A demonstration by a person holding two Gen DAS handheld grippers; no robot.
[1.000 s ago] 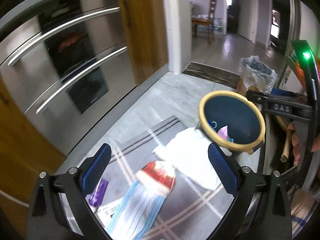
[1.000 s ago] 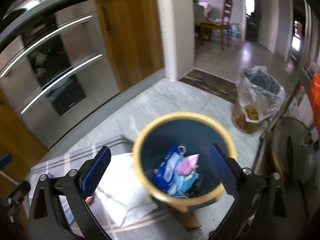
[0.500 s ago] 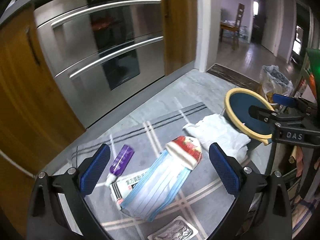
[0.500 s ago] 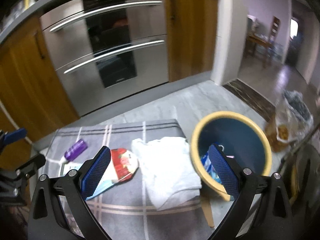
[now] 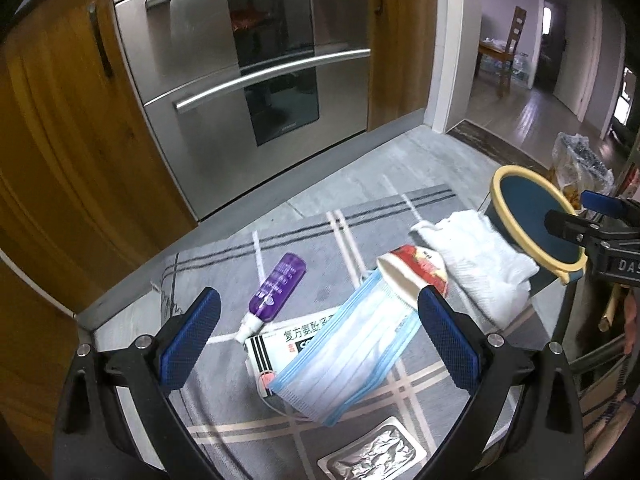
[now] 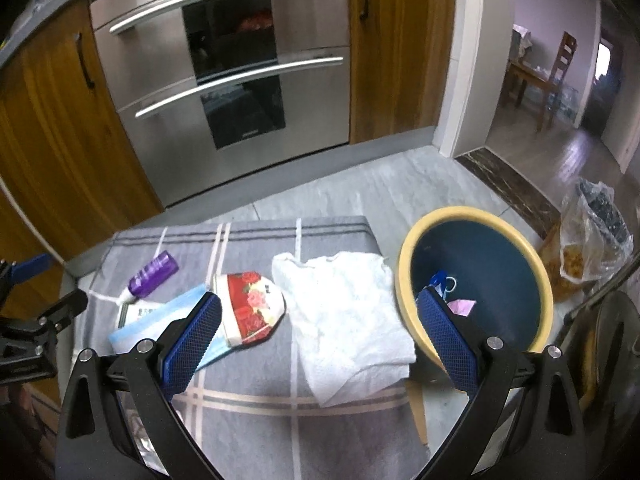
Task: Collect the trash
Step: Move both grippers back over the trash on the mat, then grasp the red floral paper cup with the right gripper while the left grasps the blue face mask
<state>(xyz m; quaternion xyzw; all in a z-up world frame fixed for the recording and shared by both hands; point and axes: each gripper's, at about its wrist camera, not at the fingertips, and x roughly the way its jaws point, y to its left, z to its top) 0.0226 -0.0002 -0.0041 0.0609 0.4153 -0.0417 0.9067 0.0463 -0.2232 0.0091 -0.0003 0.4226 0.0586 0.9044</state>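
Claws: left, right both released, empty | foil pack left view only | bin contents right view only

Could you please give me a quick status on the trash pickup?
Both grippers, left and right, open and empty. Face mask, paper towel on mat; bin alongside. Nothing blocking.

Med box mostly buried under the face mask, print only partly readable. Foil blister pack clipped by my left view's bottom edge. Bin contents half blocked by my right tongs' pad; can't ID the pieces. My right tongs are cut at the left view's edge, label reads only "DAS". Bagged stuff at far right too warped to identify.
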